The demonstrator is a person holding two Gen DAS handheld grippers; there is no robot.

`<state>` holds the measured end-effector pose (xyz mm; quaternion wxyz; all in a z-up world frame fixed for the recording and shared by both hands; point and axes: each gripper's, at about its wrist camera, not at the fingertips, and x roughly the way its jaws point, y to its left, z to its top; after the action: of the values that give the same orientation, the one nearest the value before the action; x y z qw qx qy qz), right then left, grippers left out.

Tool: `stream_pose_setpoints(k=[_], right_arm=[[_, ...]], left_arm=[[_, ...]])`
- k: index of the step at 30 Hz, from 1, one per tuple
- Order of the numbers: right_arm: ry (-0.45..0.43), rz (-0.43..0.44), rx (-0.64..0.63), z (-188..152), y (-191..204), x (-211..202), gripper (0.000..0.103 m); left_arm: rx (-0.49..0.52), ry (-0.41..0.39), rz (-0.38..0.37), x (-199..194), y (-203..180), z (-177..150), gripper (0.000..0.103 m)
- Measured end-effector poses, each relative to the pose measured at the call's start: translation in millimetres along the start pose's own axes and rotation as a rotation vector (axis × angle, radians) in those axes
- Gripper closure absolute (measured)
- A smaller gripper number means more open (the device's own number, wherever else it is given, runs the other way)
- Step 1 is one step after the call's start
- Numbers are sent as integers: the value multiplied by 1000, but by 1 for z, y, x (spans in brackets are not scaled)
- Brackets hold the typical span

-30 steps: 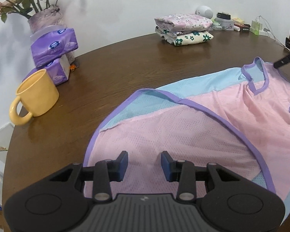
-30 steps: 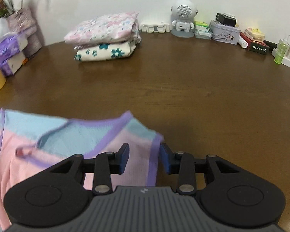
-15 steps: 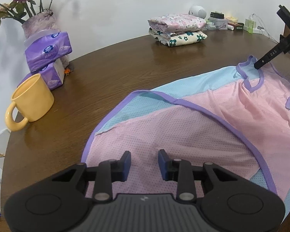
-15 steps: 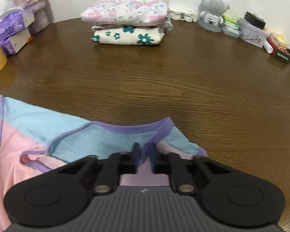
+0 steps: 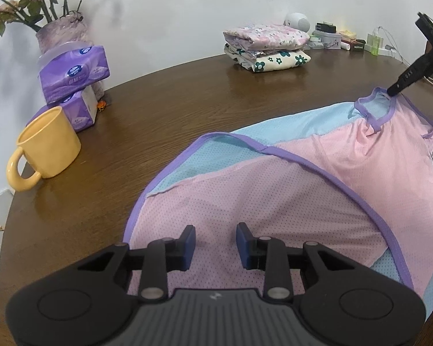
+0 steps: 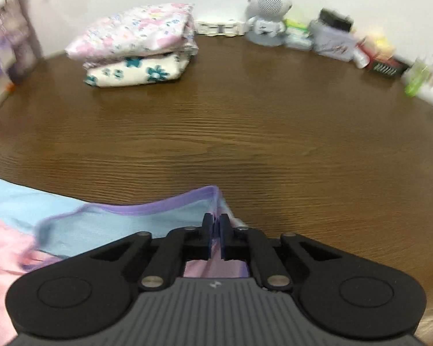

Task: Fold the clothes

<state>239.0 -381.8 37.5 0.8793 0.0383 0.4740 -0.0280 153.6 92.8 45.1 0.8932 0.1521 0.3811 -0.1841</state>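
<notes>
Brown wood table [image 5: 164, 109] filled most of both views, with a white wall behind and two folded floral garments [image 5: 267, 49] stacked at the far side. The pink and blue mesh top [image 5: 274, 196] with purple trim lay spread on the near part of the table, one edge doubled over itself.

That fabric looked thin, light and floppy, so my guess was it would drape and slide rather than hold any shape. The bound purple edges at the shoulder and hem seemed the best places to pinch, since the trim is thicker and less likely to slip out.

The right gripper [image 6: 216, 232] had its jaws pressed nearly together on the shoulder corner of the top, purple trim showing between them. The left gripper [image 5: 213, 245] hovered over the pink hem area with its fingers spread wide and nothing in them.

Compared with a second earlier, the right one had gone from open over that corner to clamped on it, and the corner stood up off the table a bit. The left one had barely shifted and its gap looked about the same. The right view was also blurrier.
</notes>
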Motion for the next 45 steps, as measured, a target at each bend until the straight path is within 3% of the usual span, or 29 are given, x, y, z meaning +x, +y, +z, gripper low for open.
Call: stream_pose_setpoints(k=[2,4,11,12,13,17,22,25,27,33,38,41,45], right_arm=[[-34,46,56,-4,-9,-10,76],[-80,30,57,-11,-14,-22,70],[-40,42,114,-33,-40,-13,72],[-38,74,118,-35,-42,-11,91],[-35,109,126,-36,-43,-10,101],[-76,94,169,-37,-57,-21,101],[-62,58,200,-37,-74,-19,100],[-57,72,212,-41,-77,-19,89],[-84,67,199,-46,-72,-31,71],[-110,170,14,-78,-20,-74,71],[-66,108,-175,-102,18,-71,71],[-45,64,-217,-108,22,-64,97],[-73,5,-200,-111,8,-79,98]], left_arm=[[-3,-1,-1,0,0,0,74],[-3,-2,-1,0,0,0,74],[-9,-2,0,0,0,-1,74],[-11,-2,1,0,0,-1,74],[-14,-1,1,0,0,0,74],[-18,3,3,0,0,0,74],[-26,1,9,0,0,-1,74],[-36,0,7,0,1,-2,74],[-37,1,8,0,1,-2,74],[-31,-1,16,-1,-1,-2,74],[-30,-3,16,-1,-2,-3,74],[-38,-2,12,-1,0,-3,74],[-49,0,14,-1,0,-3,74]])
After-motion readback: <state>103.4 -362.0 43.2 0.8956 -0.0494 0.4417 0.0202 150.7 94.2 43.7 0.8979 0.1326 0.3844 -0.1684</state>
